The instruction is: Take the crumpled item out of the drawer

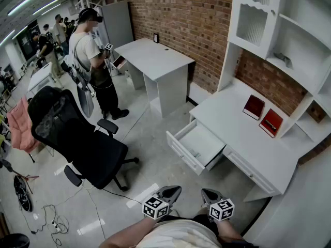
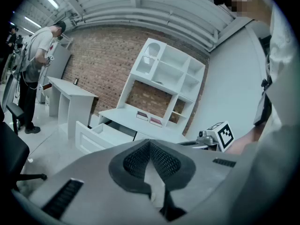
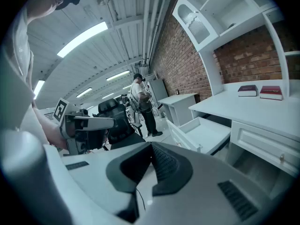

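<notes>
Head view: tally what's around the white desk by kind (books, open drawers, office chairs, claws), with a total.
red books: 2
open drawer: 1
black office chair: 1
claws: 2, left claw and right claw, both shut and empty
Total: 6

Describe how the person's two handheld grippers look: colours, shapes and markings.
Both the left gripper and right gripper are pale grey, tapering to a pointed claw lined with dark ribbed pads. Each carries a white cube printed with black square markers. The person wears a light top.
</notes>
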`<state>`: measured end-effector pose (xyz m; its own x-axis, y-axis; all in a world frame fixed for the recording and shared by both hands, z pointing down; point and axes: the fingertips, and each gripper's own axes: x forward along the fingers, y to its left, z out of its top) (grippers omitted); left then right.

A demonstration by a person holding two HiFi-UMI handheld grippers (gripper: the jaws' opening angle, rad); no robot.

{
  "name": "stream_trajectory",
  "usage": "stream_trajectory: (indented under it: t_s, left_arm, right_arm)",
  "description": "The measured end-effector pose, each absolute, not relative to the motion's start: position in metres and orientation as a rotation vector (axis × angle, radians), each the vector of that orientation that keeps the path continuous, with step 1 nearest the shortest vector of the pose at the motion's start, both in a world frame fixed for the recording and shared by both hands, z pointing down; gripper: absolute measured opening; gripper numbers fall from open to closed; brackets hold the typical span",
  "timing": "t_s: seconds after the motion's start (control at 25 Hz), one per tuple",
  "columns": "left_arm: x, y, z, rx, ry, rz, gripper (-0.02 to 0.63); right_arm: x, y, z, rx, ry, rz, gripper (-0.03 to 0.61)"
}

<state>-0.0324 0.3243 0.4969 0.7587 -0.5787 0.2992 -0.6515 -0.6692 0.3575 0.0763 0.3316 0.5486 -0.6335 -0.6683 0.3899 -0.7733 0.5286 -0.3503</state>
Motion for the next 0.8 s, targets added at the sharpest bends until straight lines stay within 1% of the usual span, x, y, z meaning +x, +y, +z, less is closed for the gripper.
stream_trajectory:
  t_s: [0.8]
  left_arm:
    - [-0.021,0.330,0.487,2.571,-0.893,0.200,0.020]
  right_arm:
    - [0.076,0.336,0.542,1.213,-2.560,0.670,0.023]
